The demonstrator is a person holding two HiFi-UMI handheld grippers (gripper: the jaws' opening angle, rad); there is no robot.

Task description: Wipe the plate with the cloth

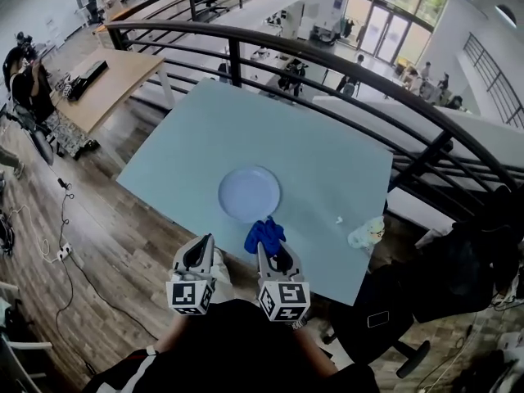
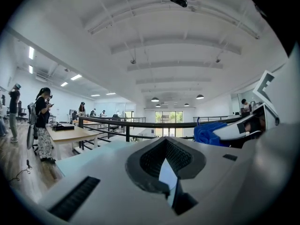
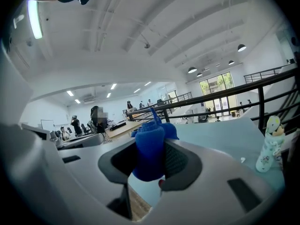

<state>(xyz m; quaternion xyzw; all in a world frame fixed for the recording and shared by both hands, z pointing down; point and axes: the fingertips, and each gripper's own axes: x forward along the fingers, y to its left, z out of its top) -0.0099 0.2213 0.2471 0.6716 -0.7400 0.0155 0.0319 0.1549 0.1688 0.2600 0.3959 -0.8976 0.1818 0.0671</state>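
Blue cloth [image 1: 264,234] sits bunched in the right gripper [image 1: 274,258] at the pale table's [image 1: 246,129] near edge in the head view, just short of the bare round plate [image 1: 249,193]. In the left gripper view, the left gripper [image 2: 169,172] is pinched together on nothing. The right gripper view shows its jaws clamping the cloth, with a small bottle [image 3: 269,144] upright nearby.

black top [image 1: 233,354], pale grey moulded left claw [image 1: 201,248], matching right claw [image 1: 268,252], dark ribbed pads [image 2: 152,161] inside, black-and-white marker cube [image 1: 190,295] behind each
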